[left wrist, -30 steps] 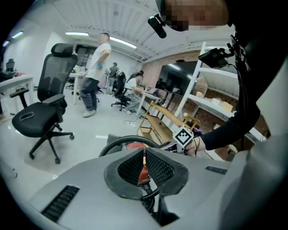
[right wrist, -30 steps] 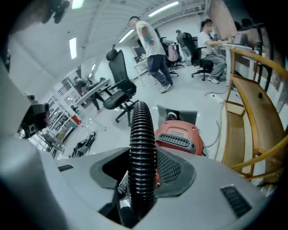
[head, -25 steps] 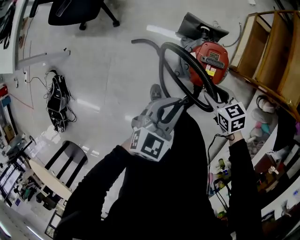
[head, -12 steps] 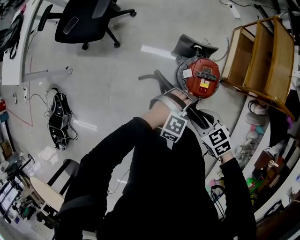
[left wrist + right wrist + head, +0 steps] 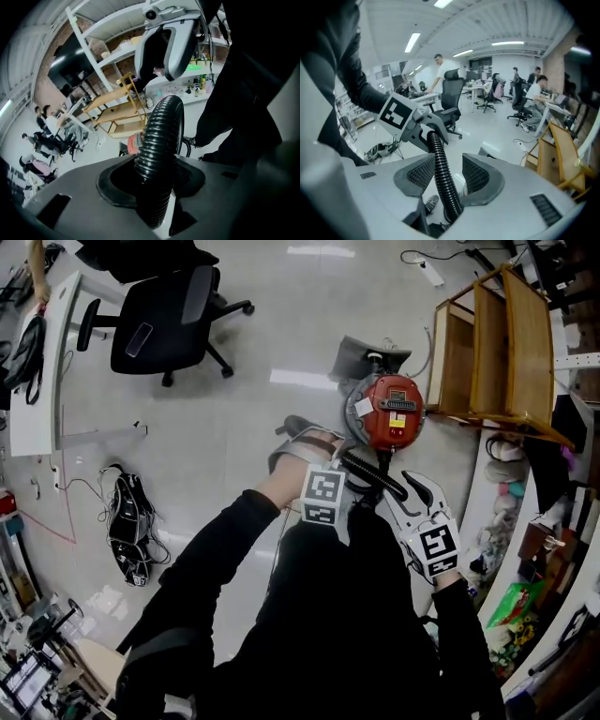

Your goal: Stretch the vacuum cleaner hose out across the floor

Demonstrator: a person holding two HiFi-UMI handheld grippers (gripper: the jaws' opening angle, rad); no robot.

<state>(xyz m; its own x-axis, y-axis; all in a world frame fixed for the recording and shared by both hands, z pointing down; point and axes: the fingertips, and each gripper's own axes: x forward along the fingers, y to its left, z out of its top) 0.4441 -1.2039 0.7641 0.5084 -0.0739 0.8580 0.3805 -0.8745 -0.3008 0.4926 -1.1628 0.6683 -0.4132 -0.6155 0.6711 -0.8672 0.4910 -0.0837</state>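
Left claw (image 5: 319, 446) has just been closing, and its own view shows the black ribbed hose (image 5: 159, 140) running up between its pads, which pinch it from both sides at roughly half their spread. I read that as a firm hold. My right claw (image 5: 394, 493) sits at about the same half-open width, and in its view the hose (image 5: 440, 168) passes down between the two grey pads, hard against the pad at the left of the frame and clamped there. In the head view the two claws are close together at the centre of the frame. A short black stretch of hose (image 5: 370, 474) slants between them from upper left to lower right, held off the floor (image 5: 234, 409). The red vacuum cleaner (image 5: 392, 413) stands on the floor just above the claws in the frame, with the hose leading up toward it. A wooden shelf unit (image 5: 497, 352) lies just to the right of the vacuum cleaner, at the upper right. A black office chair (image 5: 159, 324) stands well apart at the upper left.
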